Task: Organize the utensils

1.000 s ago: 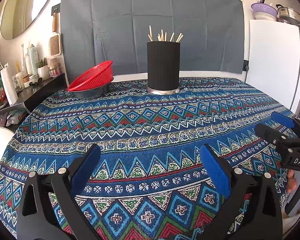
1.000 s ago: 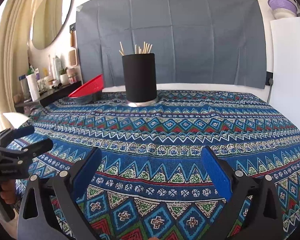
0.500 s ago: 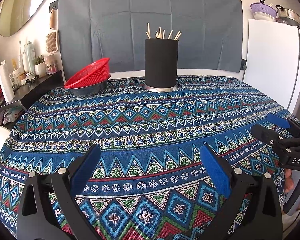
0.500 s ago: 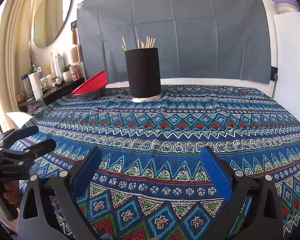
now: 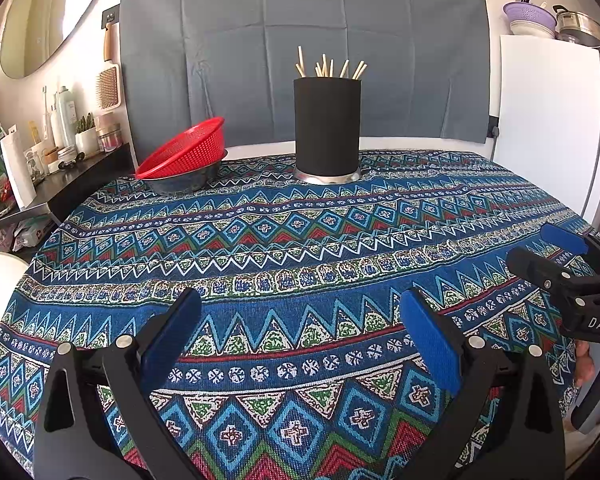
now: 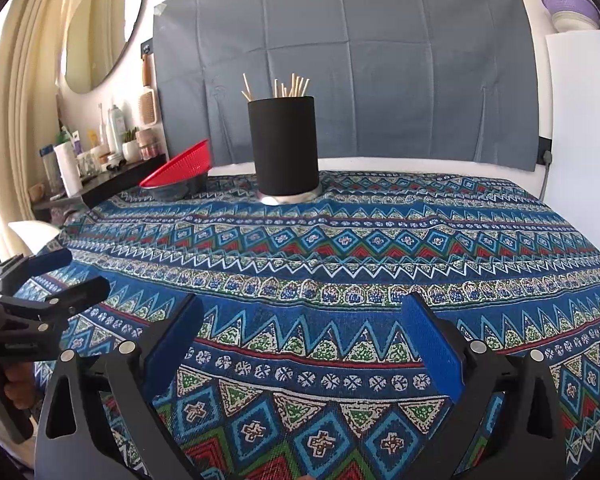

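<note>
Both claws hang empty over the near edge of the bench (image 5: 500, 184), which is covered by a patterned cloth. The left claw (image 5: 300, 328) stands wide, its blue pads well apart with nothing between them; the right claw (image 6: 300, 332) is just as wide and also holds nothing.

The task's things, the wooden chopsticks (image 5: 328, 67), stand upright in the black holder (image 5: 327, 128) near the far edge of the bench, about midway along it. Just beside the holder, toward the far left corner, a red colander (image 5: 186, 151) sits tilted in a dark bowl (image 5: 184, 178). No loose utensil shows on the cloth, so the sorting looks largely done, or a new round has not begun.

If the sticks are to be handled next, the claw should come from above, narrow on the protruding tips and lift straight up, so the tall holder does not tip on its metal base.

The left wrist view shows the right claw at its right margin, plus a pot (image 5: 582, 28) on the white fridge (image 5: 548, 128). The right wrist view instead shows the left claw at its left margin and cream curtains (image 6: 16, 100) by the mirror (image 6: 100, 24).
</note>
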Action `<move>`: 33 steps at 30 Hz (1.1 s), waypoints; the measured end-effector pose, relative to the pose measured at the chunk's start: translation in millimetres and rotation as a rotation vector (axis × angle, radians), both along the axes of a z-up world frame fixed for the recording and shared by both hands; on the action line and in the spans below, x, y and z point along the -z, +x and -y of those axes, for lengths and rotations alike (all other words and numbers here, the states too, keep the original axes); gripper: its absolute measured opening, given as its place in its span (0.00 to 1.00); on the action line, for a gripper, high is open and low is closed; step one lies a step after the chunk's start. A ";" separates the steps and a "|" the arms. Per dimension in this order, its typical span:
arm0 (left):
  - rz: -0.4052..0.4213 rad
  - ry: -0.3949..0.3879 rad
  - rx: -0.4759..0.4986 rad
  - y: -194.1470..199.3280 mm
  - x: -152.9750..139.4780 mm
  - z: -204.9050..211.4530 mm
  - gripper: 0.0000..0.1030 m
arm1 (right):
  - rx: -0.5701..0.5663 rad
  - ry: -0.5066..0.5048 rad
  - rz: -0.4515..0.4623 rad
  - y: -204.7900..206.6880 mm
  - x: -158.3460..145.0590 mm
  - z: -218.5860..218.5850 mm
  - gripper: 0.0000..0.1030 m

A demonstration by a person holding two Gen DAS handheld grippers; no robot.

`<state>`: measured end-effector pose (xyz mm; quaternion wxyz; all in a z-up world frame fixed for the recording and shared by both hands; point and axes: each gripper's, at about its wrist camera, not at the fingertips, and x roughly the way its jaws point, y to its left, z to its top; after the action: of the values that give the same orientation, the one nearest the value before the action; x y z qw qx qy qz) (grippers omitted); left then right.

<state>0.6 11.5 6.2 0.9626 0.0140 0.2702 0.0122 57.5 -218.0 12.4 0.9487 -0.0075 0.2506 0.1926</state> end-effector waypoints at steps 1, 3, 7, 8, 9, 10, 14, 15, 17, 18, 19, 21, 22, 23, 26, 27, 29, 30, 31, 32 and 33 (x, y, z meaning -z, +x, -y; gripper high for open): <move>-0.001 0.000 0.000 0.4 0.1 0.0 0.94 | -0.001 0.001 0.001 0.4 0.0 0.4 0.92; -0.004 0.000 0.001 0.9 0.4 -0.2 0.94 | 0.001 0.002 0.003 0.6 -0.3 0.5 0.92; -0.008 -0.007 -0.007 0.8 0.8 -1.2 0.94 | 0.004 -0.004 0.013 -1.7 -0.2 -0.1 0.92; -0.009 -0.010 -0.007 1.0 0.8 -1.5 0.94 | 0.006 -0.007 0.014 -2.0 -0.1 -0.4 0.92; -0.009 -0.013 -0.008 1.0 0.9 -1.9 0.94 | 0.009 -0.011 0.014 -2.0 0.0 -0.7 0.92; -0.009 -0.014 -0.010 1.1 0.9 -2.3 0.94 | 0.012 -0.016 0.011 -1.6 0.1 -1.0 0.92; -0.010 -0.010 -0.009 1.6 0.7 -2.0 0.94 | 0.014 -0.021 0.000 1.0 0.7 -1.2 0.92; -0.010 -0.009 -0.008 1.8 0.8 -1.5 0.94 | 0.016 -0.020 0.000 1.3 0.7 -1.0 0.92; -0.010 -0.009 -0.004 1.6 0.9 -1.3 0.94 | 0.018 -0.019 0.001 1.8 0.5 -0.4 0.92; -0.011 -0.008 -0.005 1.6 0.9 -1.2 0.94 | 0.021 -0.019 0.002 1.8 0.5 -0.3 0.92; -0.011 -0.007 -0.005 1.6 1.1 -1.1 0.94 | 0.021 -0.020 0.004 1.8 0.6 -0.2 0.92; -0.012 -0.008 -0.005 1.8 1.1 -1.4 0.94 | 0.021 -0.022 0.004 1.9 0.9 0.1 0.92; -0.012 -0.009 -0.003 1.7 1.1 -1.8 0.94 | 0.021 -0.024 0.004 2.1 1.0 0.1 0.92; -0.013 -0.013 -0.001 1.7 1.1 -2.0 0.94 | 0.020 -0.025 0.003 2.2 1.0 0.1 0.92; -0.018 -0.031 -0.001 2.3 1.4 -4.6 0.94 | 0.017 -0.025 0.002 2.8 1.1 0.4 0.92; -0.021 -0.037 -0.004 2.8 1.6 -5.7 0.94 | 0.017 -0.025 0.002 2.6 1.2 0.3 0.92; -0.026 -0.045 -0.006 3.7 2.0 -7.1 0.94 | 0.011 -0.023 -0.002 3.9 1.5 0.1 0.92; -0.029 -0.047 -0.003 4.2 2.2 -7.6 0.94 | 0.010 -0.022 -0.005 4.3 1.6 0.0 0.92; -0.033 -0.048 0.002 4.8 2.4 -7.3 0.94 | 0.011 -0.023 -0.009 4.5 1.8 -0.4 0.92; -0.037 -0.046 0.002 5.3 2.7 -7.0 0.94 | 0.012 -0.024 -0.010 4.6 2.0 -0.5 0.92; -0.038 -0.043 -0.001 5.4 2.9 -6.3 0.94 | 0.013 -0.024 -0.009 4.4 2.0 -0.4 0.92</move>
<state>6.0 17.9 3.3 0.9574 -0.0065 0.2887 0.0064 61.9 -217.5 10.4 0.9487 -0.0163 0.2571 0.1836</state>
